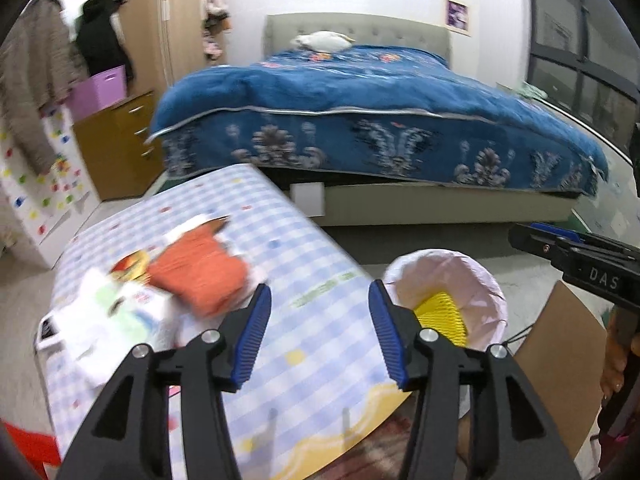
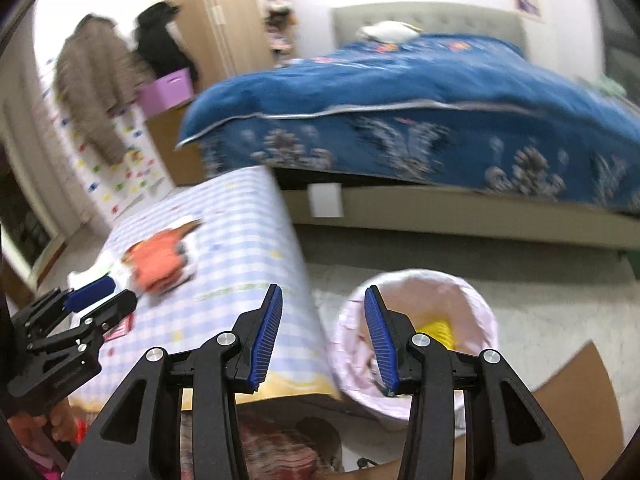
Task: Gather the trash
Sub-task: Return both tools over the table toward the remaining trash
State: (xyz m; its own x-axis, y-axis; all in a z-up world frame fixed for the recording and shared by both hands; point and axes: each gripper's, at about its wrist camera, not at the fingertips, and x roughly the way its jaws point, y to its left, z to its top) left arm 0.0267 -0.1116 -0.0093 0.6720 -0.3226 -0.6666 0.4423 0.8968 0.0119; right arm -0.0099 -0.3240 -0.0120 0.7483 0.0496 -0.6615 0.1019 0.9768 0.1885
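An orange wrapper [image 1: 200, 272] lies on the blue checked table [image 1: 304, 264], beside white and printed packets [image 1: 108, 312] at its left end. A bin with a pink liner [image 1: 486, 280] stands on the floor right of the table; a yellow mesh piece [image 1: 440, 316] lies inside it. My left gripper [image 1: 320, 328] hangs above the table's near edge, open, nothing between its blue pads. My right gripper [image 2: 322, 336] is open and empty over the gap between the table [image 2: 248, 248] and the bin [image 2: 468, 296]. The orange wrapper [image 2: 160, 260] and the left gripper [image 2: 104, 292] show at the left there.
A bed with a blue quilt [image 1: 360, 92] fills the far side. A brown cardboard sheet [image 1: 560, 364] leans right of the bin. A wooden drawer unit [image 1: 120, 144] with a purple box [image 1: 98, 88] and hanging coats [image 1: 32, 80] stand far left. A red object [image 1: 28, 448] is at the bottom left.
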